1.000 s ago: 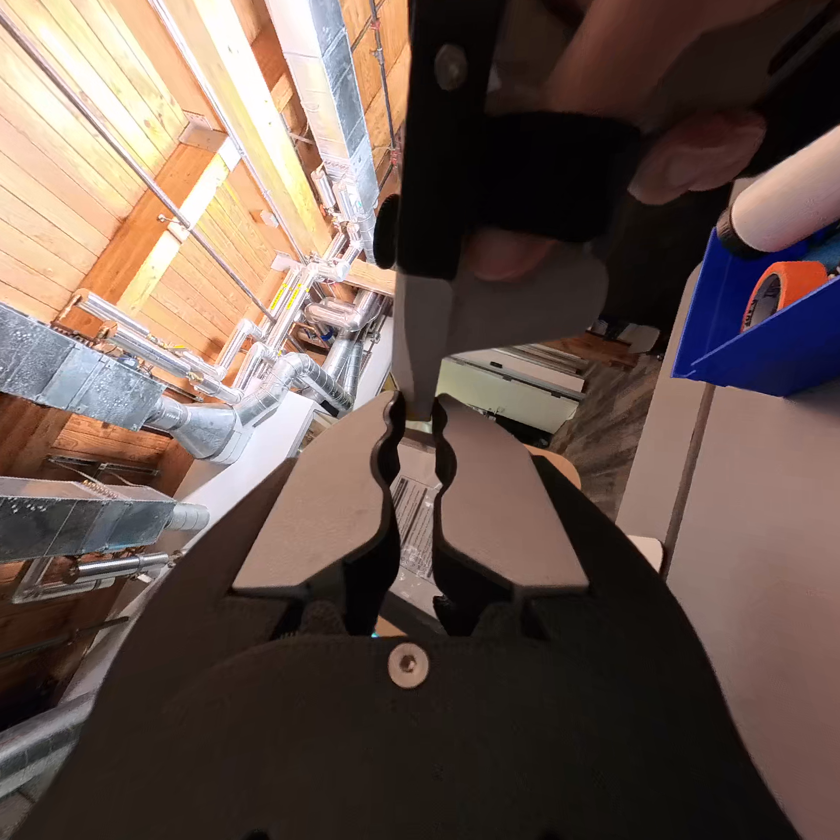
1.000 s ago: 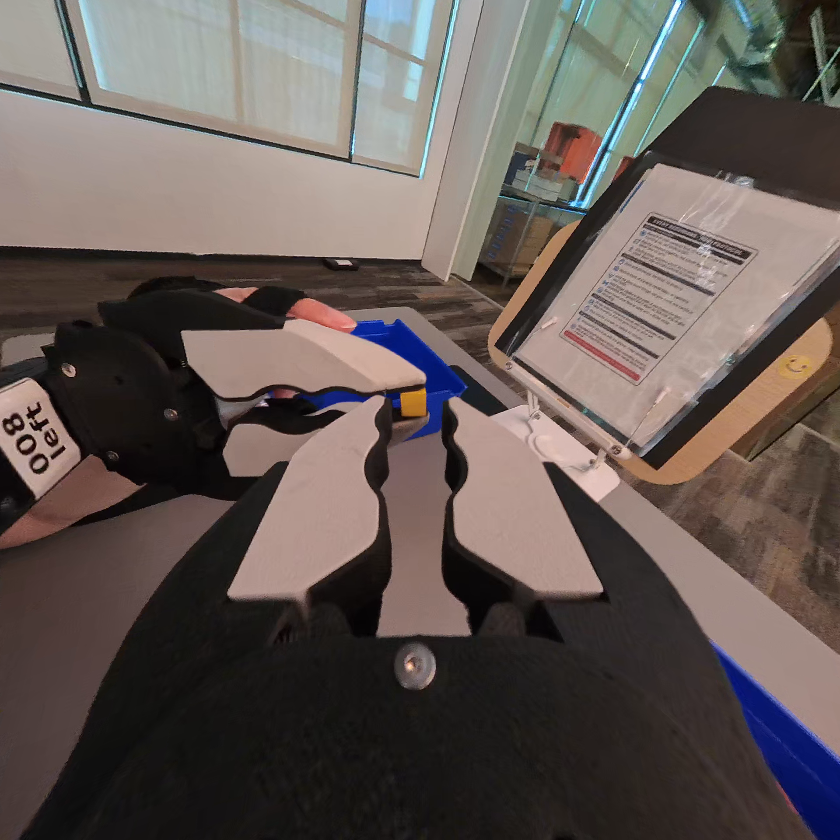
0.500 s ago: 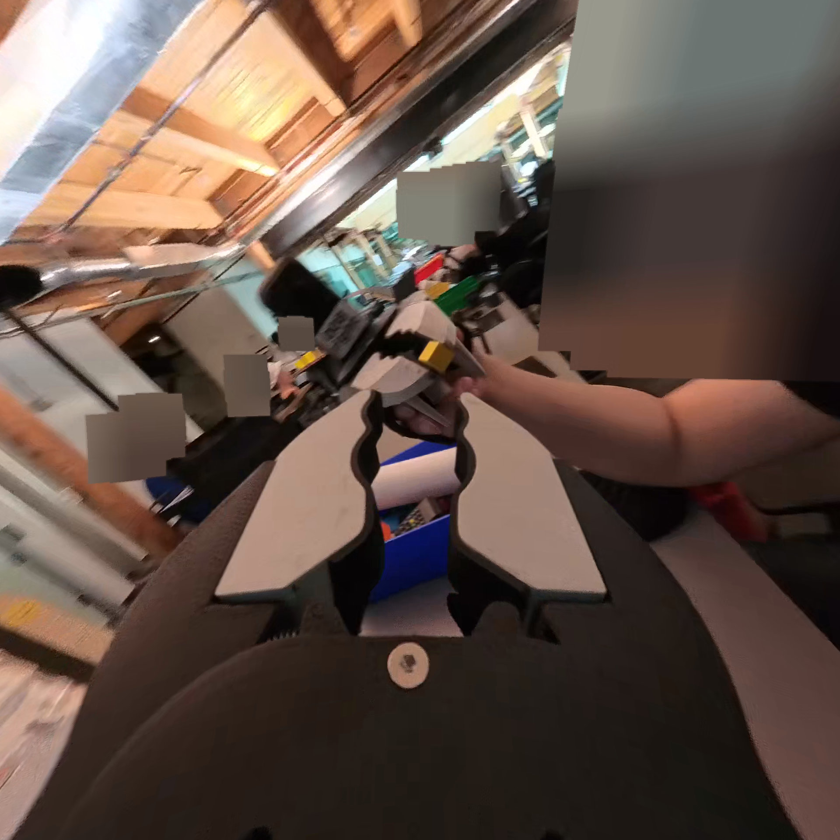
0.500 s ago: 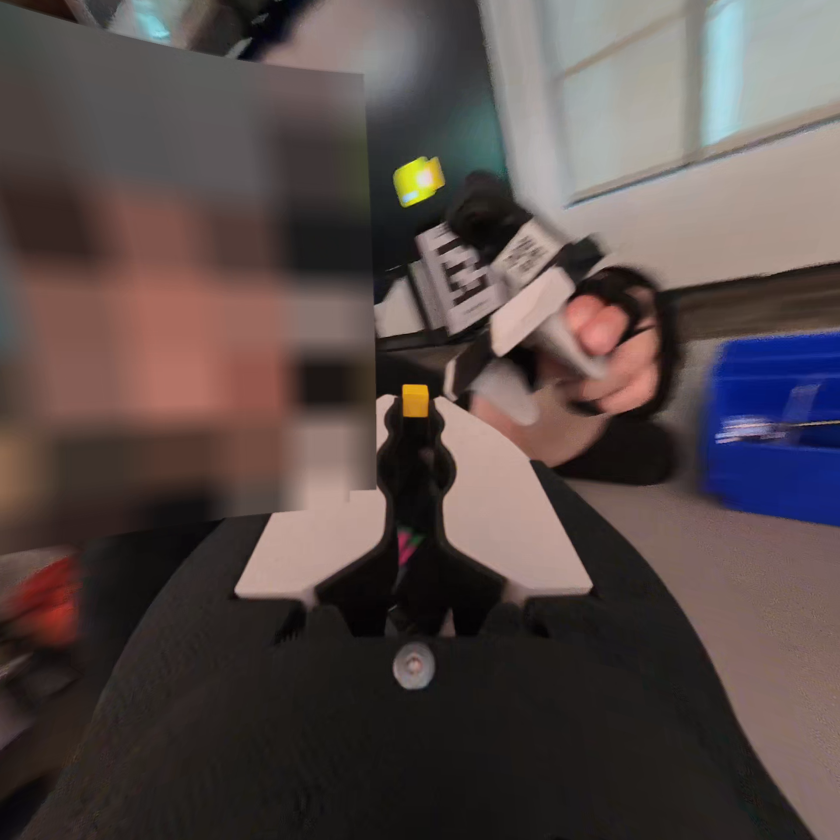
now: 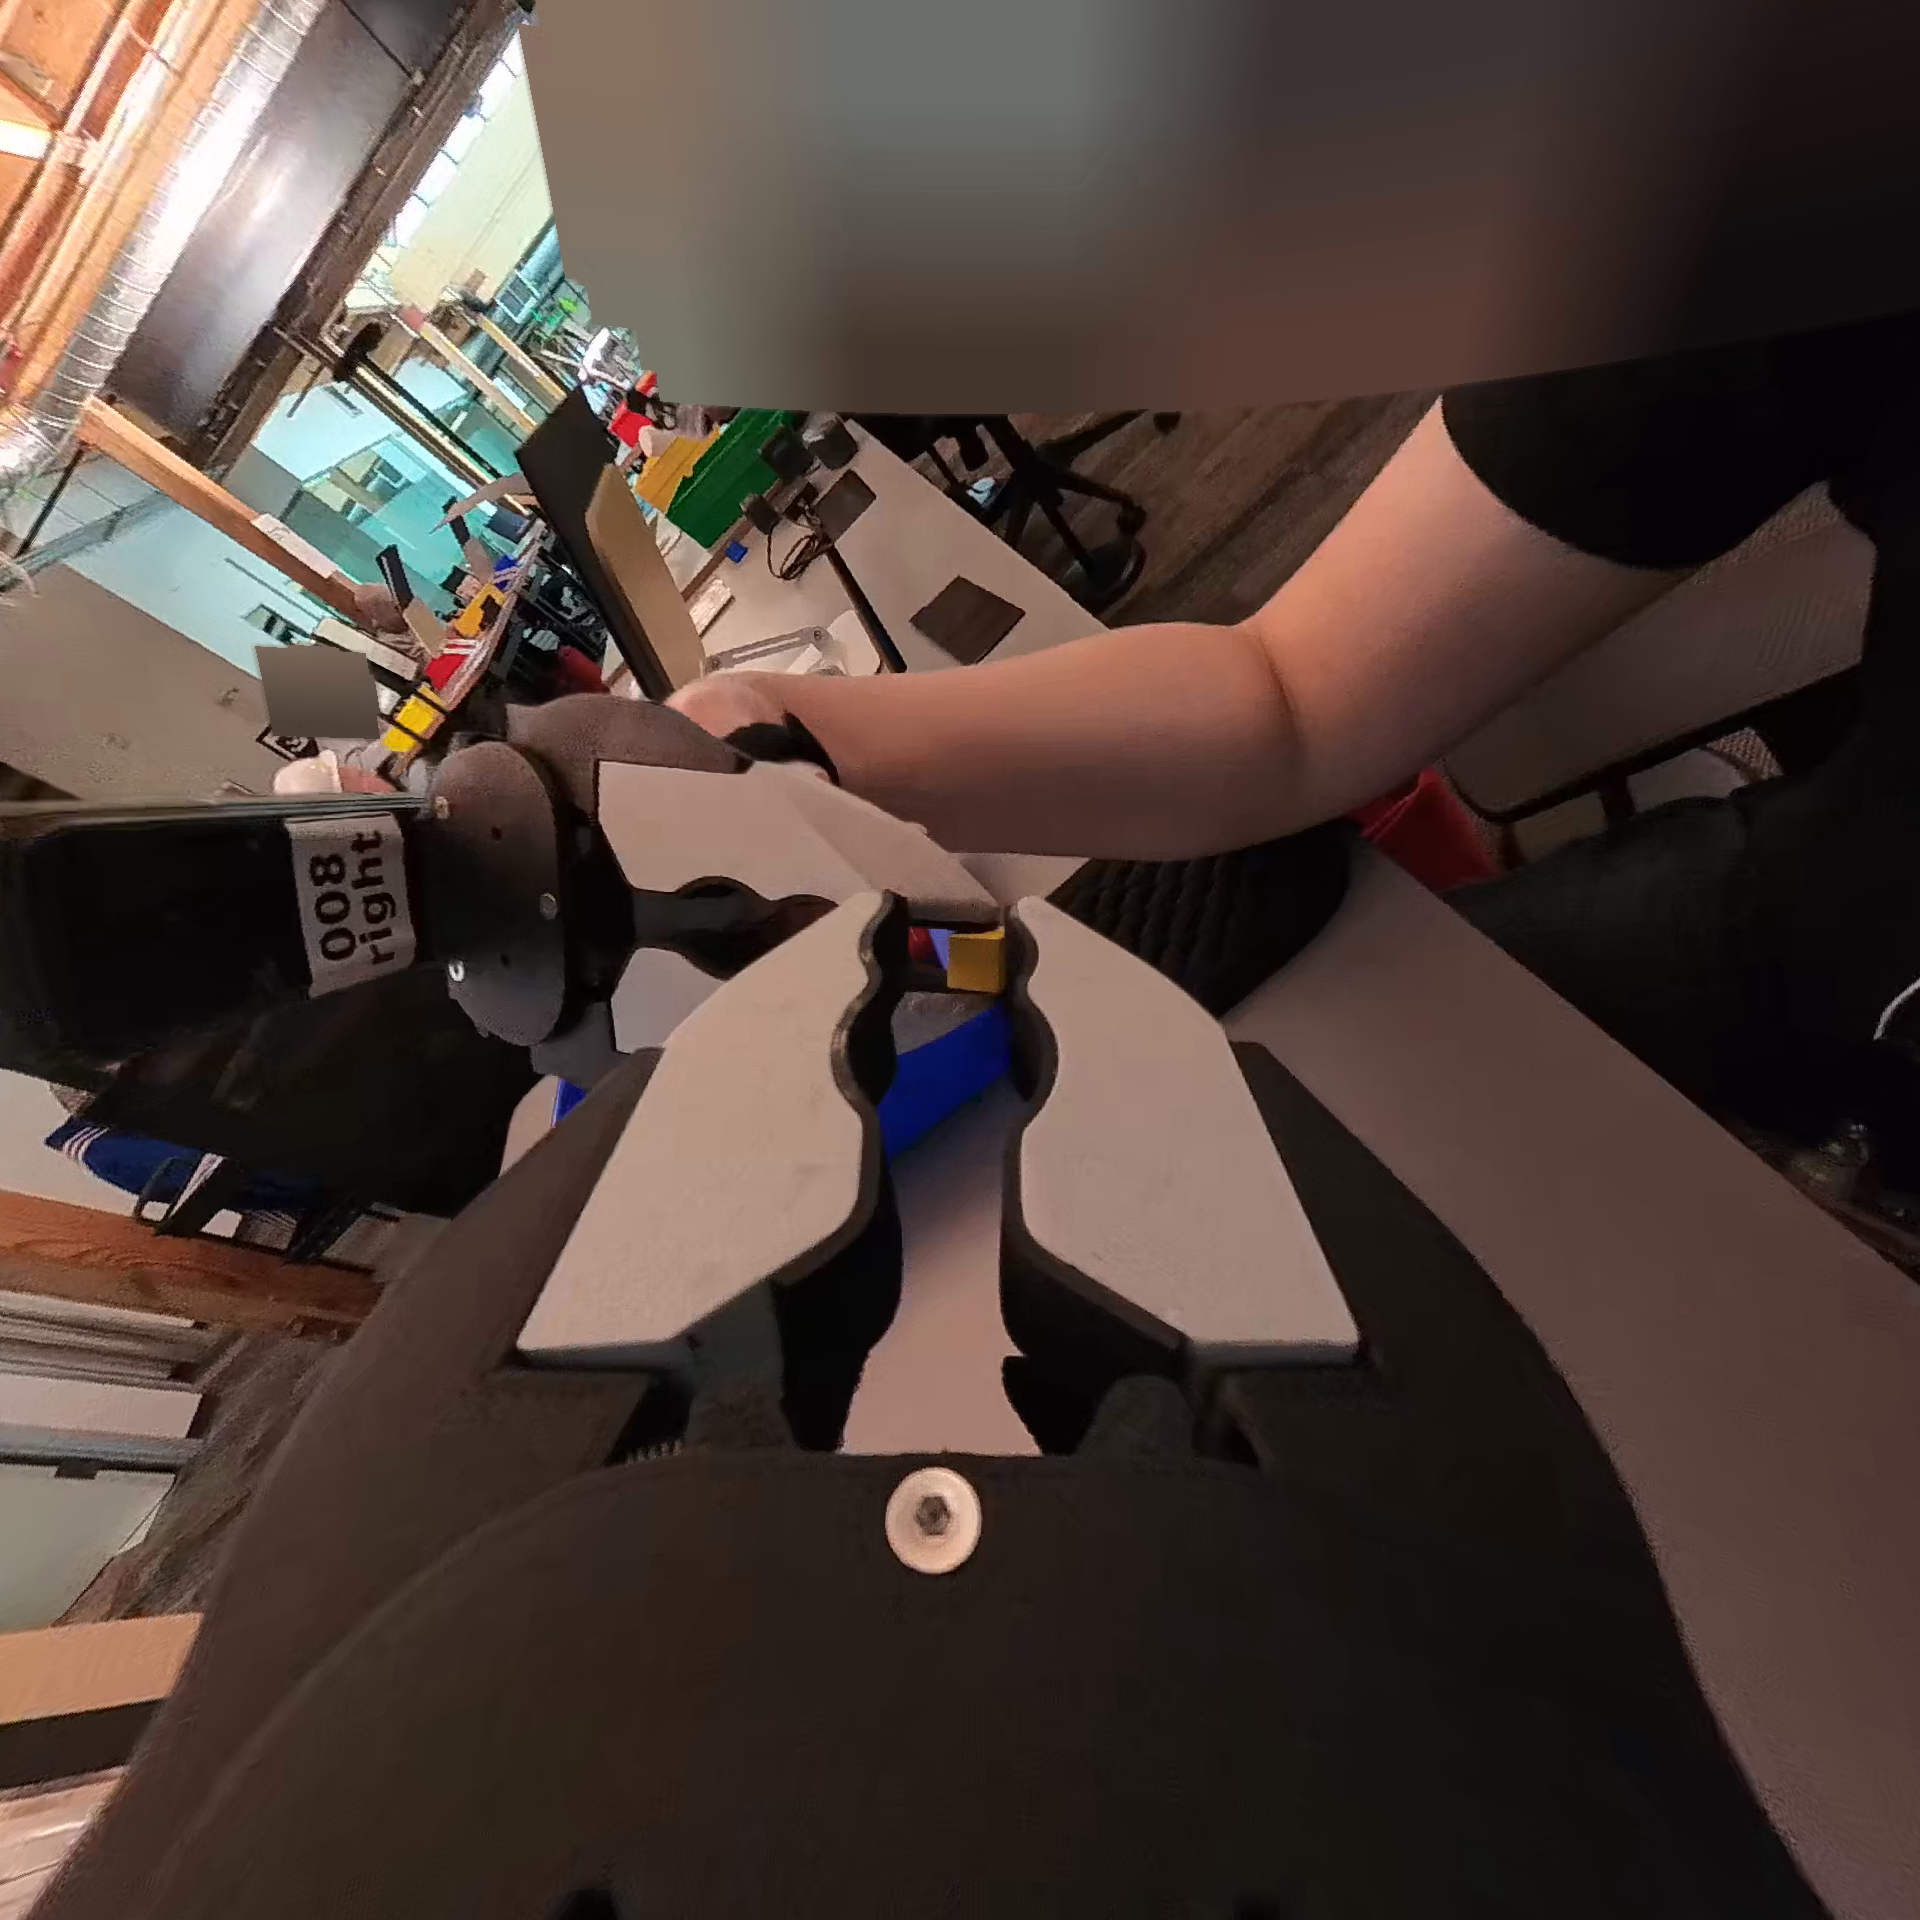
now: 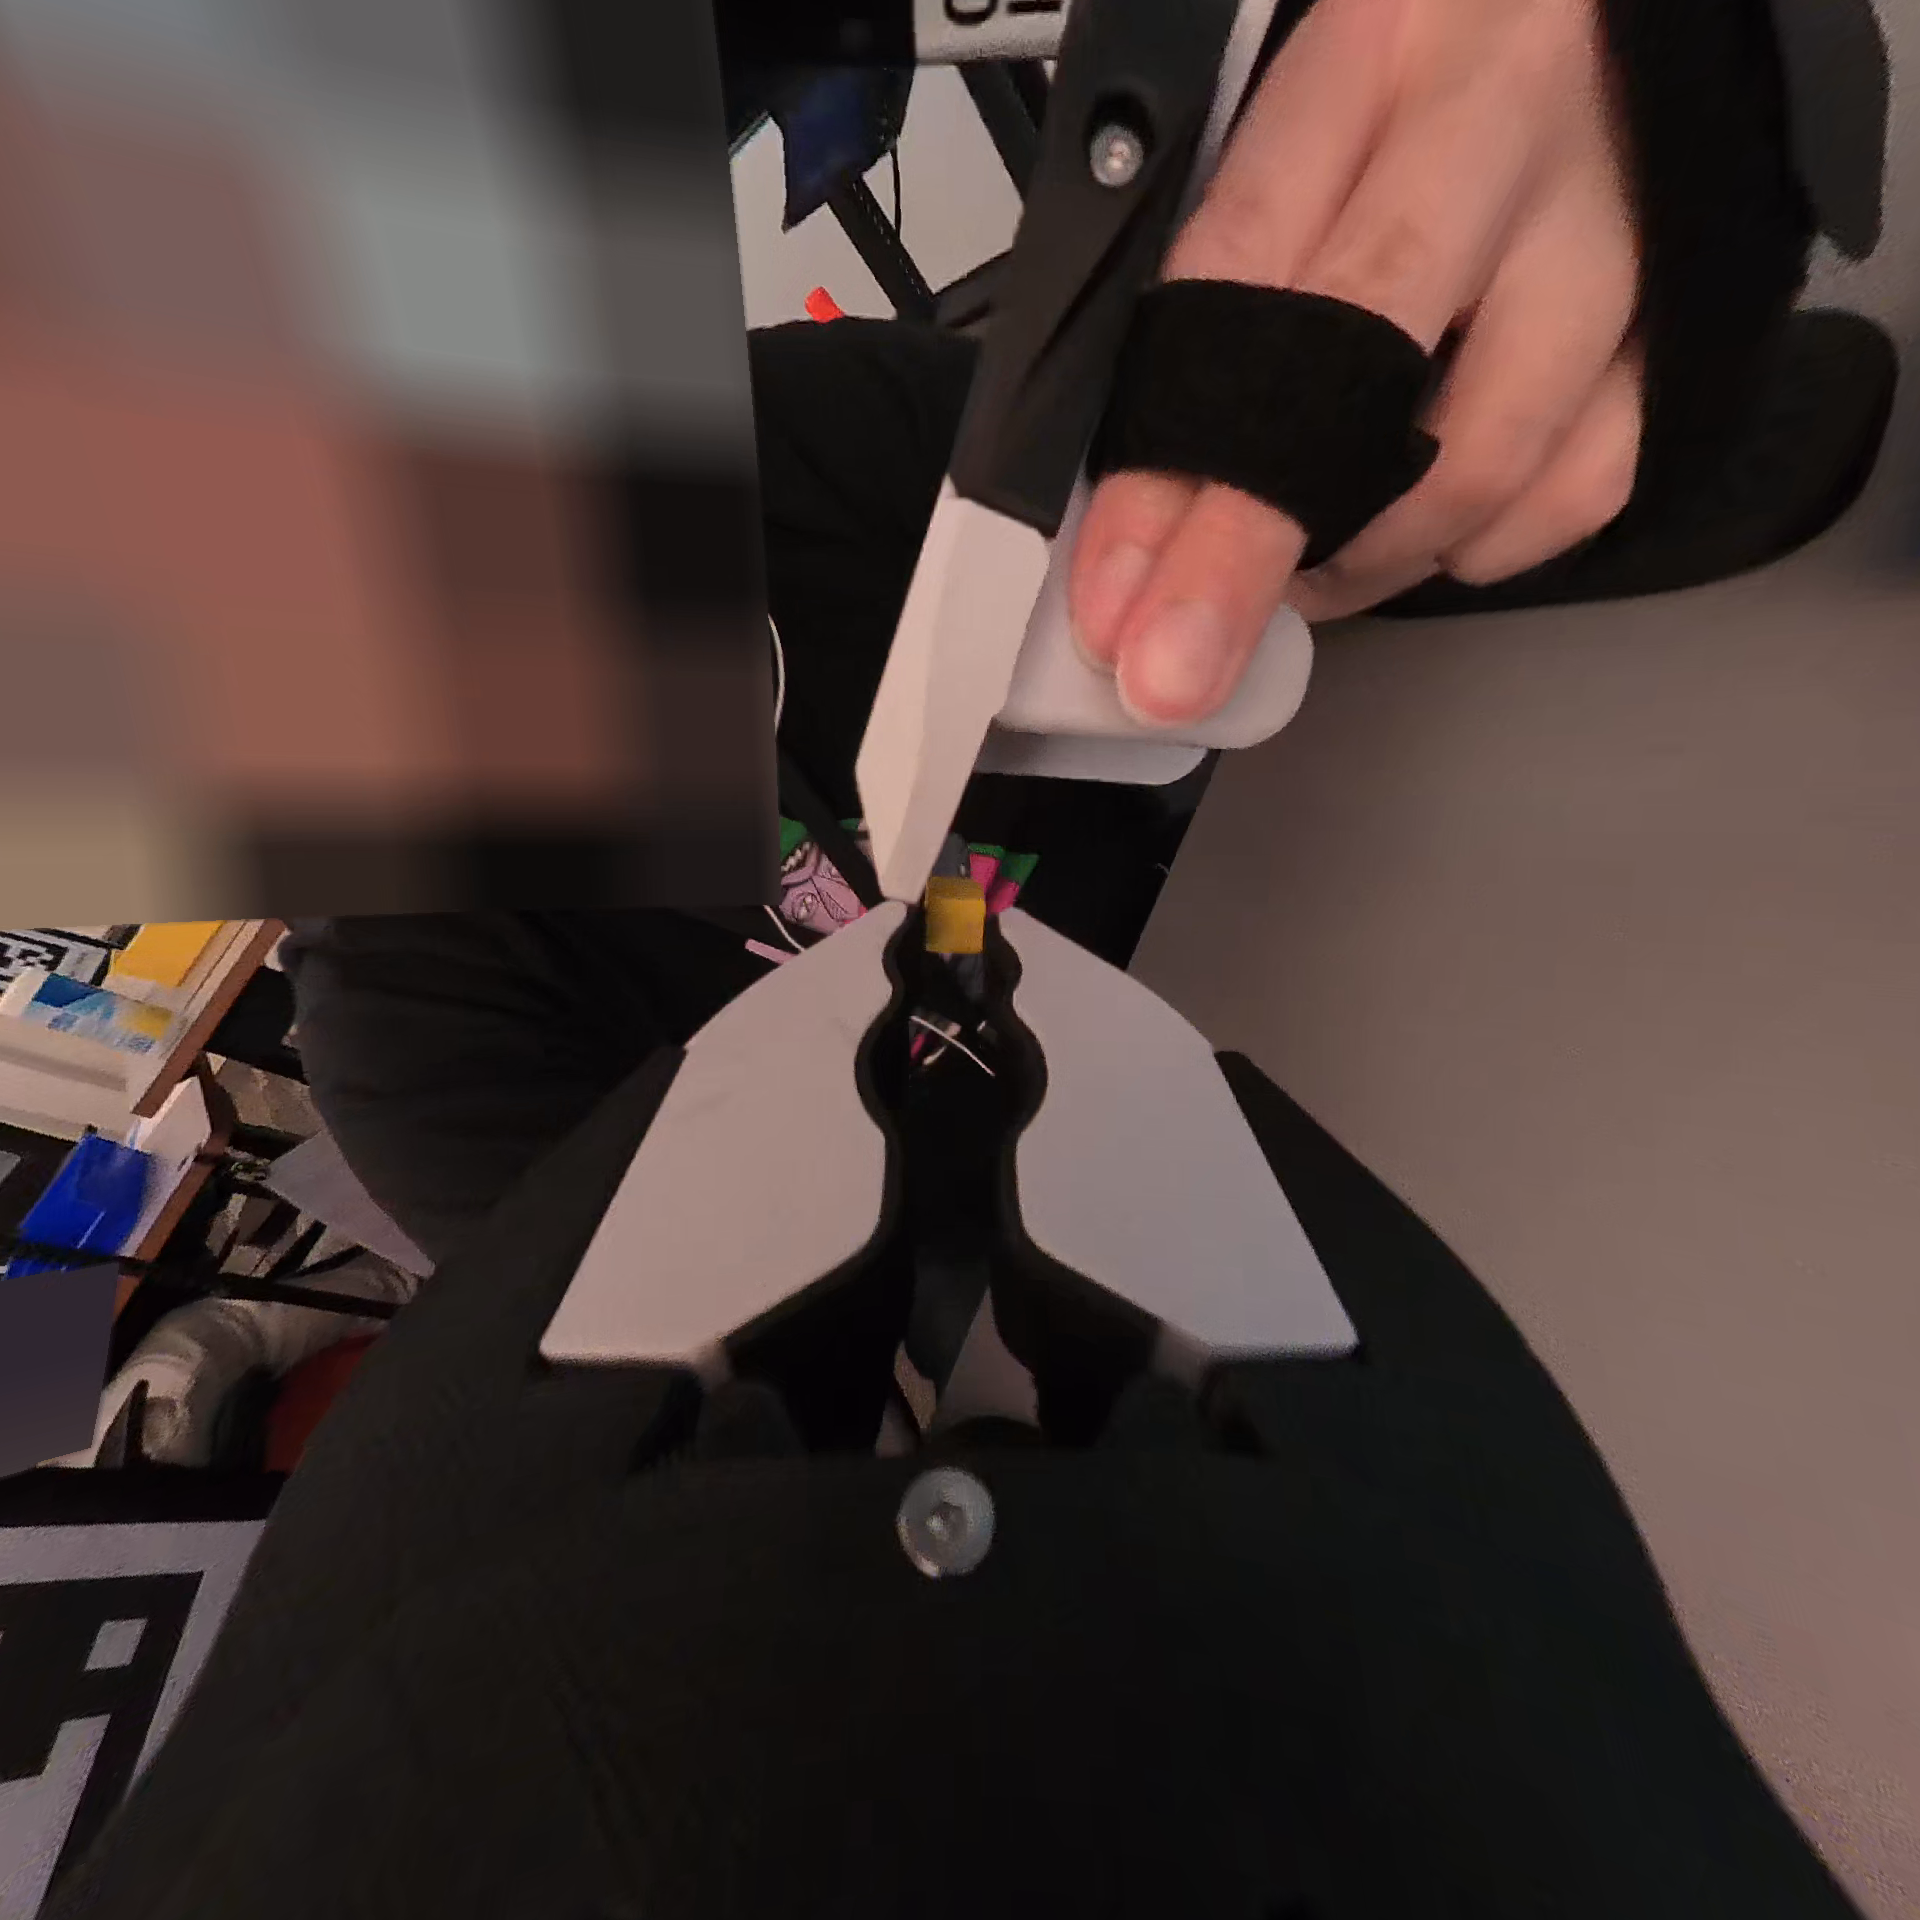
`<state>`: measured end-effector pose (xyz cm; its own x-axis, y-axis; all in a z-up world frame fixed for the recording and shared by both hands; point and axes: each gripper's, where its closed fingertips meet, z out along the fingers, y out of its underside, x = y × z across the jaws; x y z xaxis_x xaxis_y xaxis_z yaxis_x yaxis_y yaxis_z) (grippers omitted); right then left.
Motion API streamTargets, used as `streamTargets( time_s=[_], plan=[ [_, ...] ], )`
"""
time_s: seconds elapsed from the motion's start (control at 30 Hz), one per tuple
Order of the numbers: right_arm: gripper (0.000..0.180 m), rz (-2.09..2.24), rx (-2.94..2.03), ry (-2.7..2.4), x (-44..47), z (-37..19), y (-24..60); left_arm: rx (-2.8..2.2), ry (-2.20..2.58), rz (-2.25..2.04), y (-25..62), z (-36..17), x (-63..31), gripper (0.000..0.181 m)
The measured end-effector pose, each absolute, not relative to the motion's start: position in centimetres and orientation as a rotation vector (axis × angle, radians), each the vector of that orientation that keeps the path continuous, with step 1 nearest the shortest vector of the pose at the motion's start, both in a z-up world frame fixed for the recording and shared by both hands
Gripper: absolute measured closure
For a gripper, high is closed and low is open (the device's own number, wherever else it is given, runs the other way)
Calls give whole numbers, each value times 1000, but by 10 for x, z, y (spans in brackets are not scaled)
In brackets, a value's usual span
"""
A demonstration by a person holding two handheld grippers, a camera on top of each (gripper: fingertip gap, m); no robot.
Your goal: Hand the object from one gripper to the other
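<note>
The yellow block (image 6: 953, 916) sits just above the centre of the right wrist view, pinched at the very tips of the right hand-held gripper (image 6: 951, 930), whose 2 grey fingers have closed to a narrow slit around it. Holding it so far out leaves most of the block exposed beyond the fingertips, which is what a second grip needs.

In the left wrist view the same block (image 5: 977, 961) shows a little above centre, between the tips of the left hand-held gripper (image 5: 951, 925) and close against the inner face of its finger on the right of the frame. That gripper's fingers stand apart with a clear gap; they straddle the block but do not yet clamp it. The right hand-held gripper (image 5: 935, 883) reaches in from the left of this frame, crosswise to the left one, so the 2 pairs of fingers can share the block without colliding.

In the right wrist view the left one (image 6: 914, 831) comes down from the top, with the person's hand (image 6: 1382, 364) around its handle and 2 fingertips resting on its trigger, seemingly ready to squeeze.

The exchange takes place in the air above the grey table (image 6: 1558, 1039); a blue bin (image 5: 940, 1081) lies behind the block. Judged from this, the handover is at its midpoint: the left should close before the right lets go, or the block may drop.
</note>
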<state>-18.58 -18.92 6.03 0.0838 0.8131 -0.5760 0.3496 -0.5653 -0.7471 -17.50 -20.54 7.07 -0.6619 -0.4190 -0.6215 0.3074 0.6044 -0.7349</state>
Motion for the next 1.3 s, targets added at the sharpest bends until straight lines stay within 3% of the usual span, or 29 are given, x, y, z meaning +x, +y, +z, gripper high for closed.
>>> streamTargets(
  time_s=[0.33, 0.63, 1.07, 1.3],
  plan=[
    [169, 1519, -1948, -1002, -177, 63, -171, -152, 1952, -916, -185, 74, -166, 162],
    [169, 1550, -1897, -1053, -180, 68, -178, -185, 2004, -1017, -189, 74, -172, 156],
    [168, 1470, -1944, -1076, -181, 59, -174, -148, 2053, -925, -189, 57, -163, 168],
    [129, 936, -1748, -985, -162, 83, -131, -268, 1576, -743, -140, 120, -138, 168]
  ],
)
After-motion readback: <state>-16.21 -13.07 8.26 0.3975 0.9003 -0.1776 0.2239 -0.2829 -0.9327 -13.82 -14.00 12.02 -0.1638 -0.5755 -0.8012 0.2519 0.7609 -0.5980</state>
